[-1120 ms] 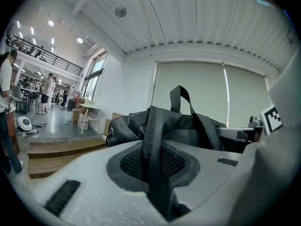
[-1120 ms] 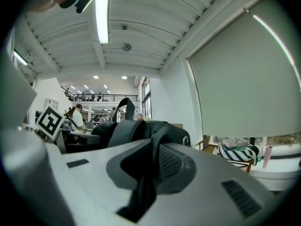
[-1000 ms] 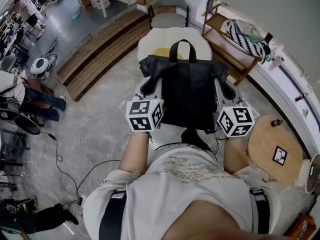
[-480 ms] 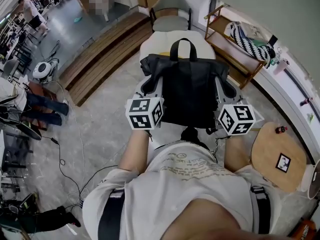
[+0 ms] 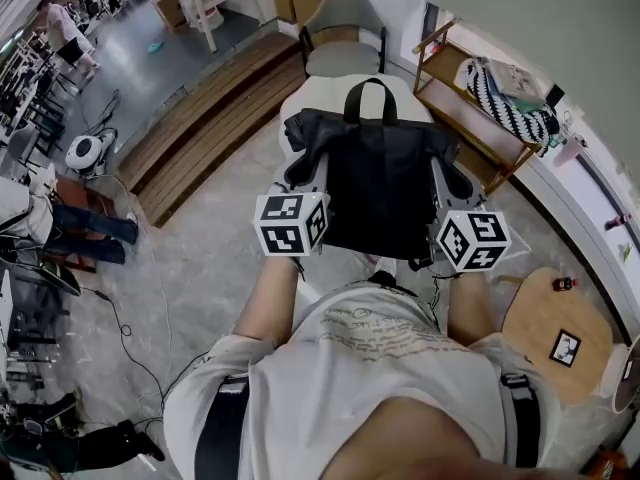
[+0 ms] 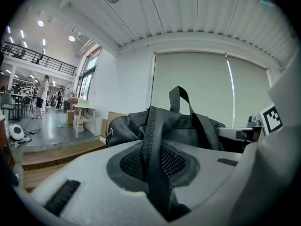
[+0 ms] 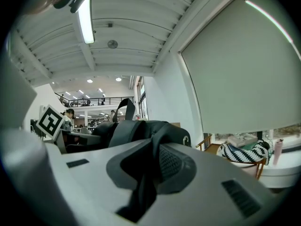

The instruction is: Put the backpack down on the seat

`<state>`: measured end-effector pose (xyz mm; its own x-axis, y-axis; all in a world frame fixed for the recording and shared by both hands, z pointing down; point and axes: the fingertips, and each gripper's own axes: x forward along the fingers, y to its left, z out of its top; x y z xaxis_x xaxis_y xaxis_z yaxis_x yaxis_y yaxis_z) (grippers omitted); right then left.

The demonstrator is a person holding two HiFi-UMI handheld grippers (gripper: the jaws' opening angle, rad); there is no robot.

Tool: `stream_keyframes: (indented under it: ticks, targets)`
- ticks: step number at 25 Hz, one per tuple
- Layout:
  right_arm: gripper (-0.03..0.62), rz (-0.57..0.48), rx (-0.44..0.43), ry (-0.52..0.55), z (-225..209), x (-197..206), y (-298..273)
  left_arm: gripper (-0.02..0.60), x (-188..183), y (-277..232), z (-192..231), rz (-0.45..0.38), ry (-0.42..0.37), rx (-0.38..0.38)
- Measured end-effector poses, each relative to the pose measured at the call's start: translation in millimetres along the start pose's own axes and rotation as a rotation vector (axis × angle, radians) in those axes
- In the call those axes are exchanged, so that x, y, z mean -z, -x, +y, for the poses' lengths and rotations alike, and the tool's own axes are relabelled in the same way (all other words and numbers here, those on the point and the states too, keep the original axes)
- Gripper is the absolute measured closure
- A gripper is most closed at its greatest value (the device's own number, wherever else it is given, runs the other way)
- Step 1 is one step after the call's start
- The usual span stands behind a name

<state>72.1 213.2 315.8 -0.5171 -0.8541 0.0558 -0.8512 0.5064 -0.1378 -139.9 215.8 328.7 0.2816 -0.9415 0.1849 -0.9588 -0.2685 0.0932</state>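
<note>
A black backpack (image 5: 375,183) with a top loop handle hangs in the air between my two grippers, over the near part of a cream cushioned seat (image 5: 312,96). My left gripper (image 5: 300,175) is shut on the bag's left shoulder strap (image 6: 151,145). My right gripper (image 5: 448,180) is shut on the right shoulder strap (image 7: 141,185). In the left gripper view the strap runs between the jaws of the left gripper (image 6: 157,178). The right gripper (image 7: 143,173) grips its strap the same way in the right gripper view. The bag hides most of the seat.
A grey chair (image 5: 345,28) stands behind the seat. At the right is a wooden shelf (image 5: 470,118) with a striped bag (image 5: 510,108). A round wooden stool (image 5: 555,333) is at the near right, wooden steps (image 5: 205,108) at the left, and cables and seated people at the far left.
Both grippers have carried the backpack forward toward the cream seat, which is now nearer and more covered by the bag. The round stool has slid back in the head view.
</note>
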Motion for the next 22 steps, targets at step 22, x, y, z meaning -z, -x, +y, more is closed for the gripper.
stream_keyframes:
  ticks: [22]
  targets:
    - [0.551, 0.088, -0.01, -0.021, -124.7, -13.9, -121.0, 0.517, -15.2, -167.0, -1.1, 0.075, 0.048, -0.01]
